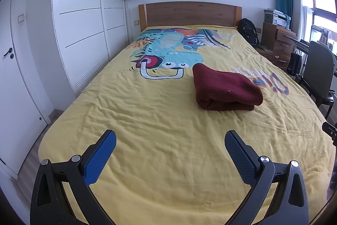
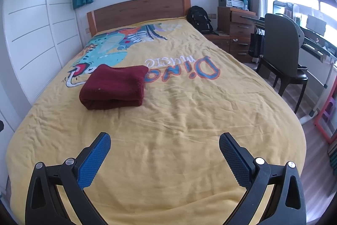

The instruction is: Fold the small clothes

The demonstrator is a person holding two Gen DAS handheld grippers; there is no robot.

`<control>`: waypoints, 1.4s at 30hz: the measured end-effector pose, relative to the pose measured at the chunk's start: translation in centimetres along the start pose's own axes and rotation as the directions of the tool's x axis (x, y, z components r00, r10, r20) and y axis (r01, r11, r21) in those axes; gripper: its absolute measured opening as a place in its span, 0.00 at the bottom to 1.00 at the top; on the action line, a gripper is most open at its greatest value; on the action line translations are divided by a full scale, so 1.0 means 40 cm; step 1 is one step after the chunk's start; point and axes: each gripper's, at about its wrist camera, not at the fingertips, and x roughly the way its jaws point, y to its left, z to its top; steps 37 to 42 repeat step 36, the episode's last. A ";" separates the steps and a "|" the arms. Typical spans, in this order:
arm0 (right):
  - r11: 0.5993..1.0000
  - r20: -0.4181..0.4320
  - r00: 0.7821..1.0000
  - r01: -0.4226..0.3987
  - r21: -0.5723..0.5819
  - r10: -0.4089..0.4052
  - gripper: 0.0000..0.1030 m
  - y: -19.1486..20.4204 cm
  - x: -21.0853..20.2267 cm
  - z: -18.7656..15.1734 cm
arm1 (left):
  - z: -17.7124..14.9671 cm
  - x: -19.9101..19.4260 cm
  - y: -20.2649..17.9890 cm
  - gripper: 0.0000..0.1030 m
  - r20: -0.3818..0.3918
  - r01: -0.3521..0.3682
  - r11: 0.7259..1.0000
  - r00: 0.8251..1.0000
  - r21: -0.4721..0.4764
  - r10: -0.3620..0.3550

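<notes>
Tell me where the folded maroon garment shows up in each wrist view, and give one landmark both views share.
Left wrist view: the folded maroon garment lies right of centre on the yellow bedspread, beside the dinosaur's face.
Right wrist view: the garment lies left of centre, just left of the upside-down "Dino Music" lettering.
Shared landmark: the wooden headboard at the far end of the bed.

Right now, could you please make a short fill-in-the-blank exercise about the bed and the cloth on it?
1. The folded cloth is dark ____ in colour.
2. The bed sheet under it is ____.
3. Both the left gripper and the right gripper are ____, holding nothing.
4. The headboard is made of ____.

Missing words: red; yellow; open; wood
</notes>
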 end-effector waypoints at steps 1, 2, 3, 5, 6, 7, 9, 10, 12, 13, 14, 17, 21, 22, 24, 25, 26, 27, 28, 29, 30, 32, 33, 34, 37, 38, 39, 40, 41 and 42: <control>1.000 0.000 1.000 0.000 0.000 0.000 1.00 0.000 0.000 0.000 | 0.000 0.000 0.000 0.99 -0.001 0.000 1.000 1.000 0.000 0.000; 1.000 0.000 1.000 0.000 0.000 0.000 1.00 0.000 0.000 0.000 | 0.000 0.000 0.000 0.99 -0.001 0.000 1.000 1.000 0.000 0.000; 1.000 0.000 1.000 0.000 -0.001 0.000 1.00 0.000 0.000 0.000 | 0.000 0.000 -0.002 0.99 -0.002 0.001 1.000 1.000 -0.001 -0.001; 1.000 0.000 1.000 0.000 -0.001 0.000 1.00 0.000 0.000 0.000 | -0.003 0.004 0.000 0.99 -0.004 0.002 1.000 1.000 -0.001 -0.002; 1.000 0.000 1.000 0.000 0.000 0.000 1.00 -0.001 0.000 0.000 | -0.004 0.004 0.000 0.99 -0.005 0.003 1.000 1.000 -0.001 -0.003; 1.000 -0.001 1.000 -0.001 0.000 0.001 1.00 -0.001 0.000 0.001 | -0.005 0.004 0.001 0.99 -0.005 0.003 1.000 1.000 -0.001 -0.003; 1.000 -0.004 1.000 0.001 0.003 -0.001 1.00 -0.003 0.003 -0.004 | -0.005 0.005 0.002 0.99 -0.005 0.004 1.000 1.000 -0.002 -0.004; 1.000 -0.006 1.000 0.001 0.004 -0.001 1.00 -0.003 0.003 -0.005 | -0.005 0.005 0.002 0.99 -0.005 0.004 1.000 1.000 -0.002 -0.004; 1.000 -0.009 1.000 0.002 0.007 -0.002 1.00 -0.008 0.005 -0.010 | -0.005 0.004 0.001 0.99 -0.005 0.003 1.000 1.000 -0.002 -0.003; 1.000 -0.010 1.000 0.003 0.007 -0.003 1.00 -0.009 0.005 -0.012 | -0.005 0.005 0.002 0.99 -0.004 0.002 1.000 1.000 -0.002 -0.002; 1.000 -0.011 1.000 0.004 0.008 -0.004 1.00 -0.010 0.006 -0.014 | -0.005 0.005 0.001 0.99 -0.004 0.002 1.000 1.000 -0.002 -0.002; 1.000 -0.013 1.000 0.005 0.009 -0.005 1.00 -0.012 0.007 -0.015 | -0.006 0.005 0.001 0.99 -0.006 0.004 1.000 1.000 -0.001 -0.004; 1.000 -0.013 1.000 0.005 0.009 -0.005 1.00 -0.012 0.007 -0.015 | -0.008 0.006 0.001 0.99 -0.007 0.003 1.000 1.000 -0.002 -0.003; 1.000 -0.013 1.000 0.005 0.008 -0.005 1.00 -0.012 0.007 -0.015 | -0.011 0.006 0.001 0.99 -0.007 0.003 1.000 1.000 -0.002 -0.003; 1.000 -0.013 1.000 0.006 0.009 -0.006 1.00 -0.013 0.007 -0.017 | -0.012 0.007 0.002 0.99 -0.006 0.003 1.000 1.000 -0.003 -0.003; 1.000 -0.013 1.000 0.006 0.009 -0.006 1.00 -0.013 0.007 -0.017 | -0.012 0.007 0.002 0.99 -0.007 0.003 1.000 1.000 -0.003 -0.003; 1.000 -0.013 1.000 0.006 0.009 -0.006 1.00 -0.013 0.007 -0.017 | -0.011 0.008 0.003 0.99 -0.008 0.004 1.000 1.000 -0.003 -0.004; 1.000 -0.014 1.000 0.006 0.011 -0.006 1.00 -0.013 0.008 -0.017 | -0.012 0.008 0.003 0.99 -0.009 0.004 1.000 1.000 -0.003 -0.004; 1.000 -0.015 1.000 0.007 0.012 -0.007 1.00 -0.014 0.008 -0.018 | -0.013 0.008 0.002 0.99 -0.011 0.004 1.000 1.000 -0.003 -0.004; 1.000 -0.015 1.000 0.008 0.012 -0.008 1.00 -0.015 0.008 -0.019 | -0.016 0.010 0.003 0.99 -0.014 0.004 1.000 1.000 -0.005 -0.004; 1.000 -0.015 1.000 0.009 0.012 -0.009 1.00 -0.015 0.008 -0.019 | -0.019 0.012 0.004 0.99 -0.016 0.003 1.000 1.000 -0.008 -0.003; 1.000 -0.015 1.000 0.009 0.012 -0.008 1.00 -0.015 0.008 -0.019 | -0.023 0.015 0.005 0.99 -0.021 0.003 1.000 1.000 -0.012 -0.003; 1.000 -0.015 1.000 0.009 0.012 -0.009 1.00 -0.015 0.008 -0.019 | -0.025 0.017 0.008 0.99 -0.023 0.001 1.000 1.000 -0.014 -0.002; 1.000 -0.015 1.000 0.010 0.013 -0.010 1.00 -0.016 0.008 -0.019 | -0.026 0.017 0.009 0.99 -0.025 0.001 1.000 1.000 -0.014 -0.001; 1.000 -0.014 1.000 0.009 0.013 -0.009 1.00 -0.017 0.008 -0.019 | -0.026 0.019 0.012 0.99 -0.027 0.002 1.000 1.000 -0.016 -0.002; 1.000 -0.014 1.000 0.009 0.013 -0.009 1.00 -0.017 0.008 -0.019 | -0.026 0.019 0.012 0.99 -0.027 0.002 1.000 1.000 -0.016 -0.002; 1.000 -0.014 1.000 0.009 0.013 -0.009 1.00 -0.017 0.008 -0.019 | -0.026 0.019 0.012 0.99 -0.027 0.002 1.000 1.000 -0.016 -0.002; 1.000 -0.014 1.000 0.009 0.013 -0.009 1.00 -0.017 0.008 -0.019 | -0.026 0.019 0.012 0.99 -0.027 0.002 1.000 1.000 -0.016 -0.002; 1.000 -0.014 1.000 0.009 0.013 -0.009 1.00 -0.017 0.008 -0.019 | -0.026 0.019 0.012 0.99 -0.027 0.002 1.000 1.000 -0.016 -0.002; 1.000 -0.014 1.000 0.009 0.013 -0.009 1.00 -0.017 0.008 -0.019 | -0.026 0.019 0.012 0.99 -0.027 0.002 1.000 1.000 -0.016 -0.002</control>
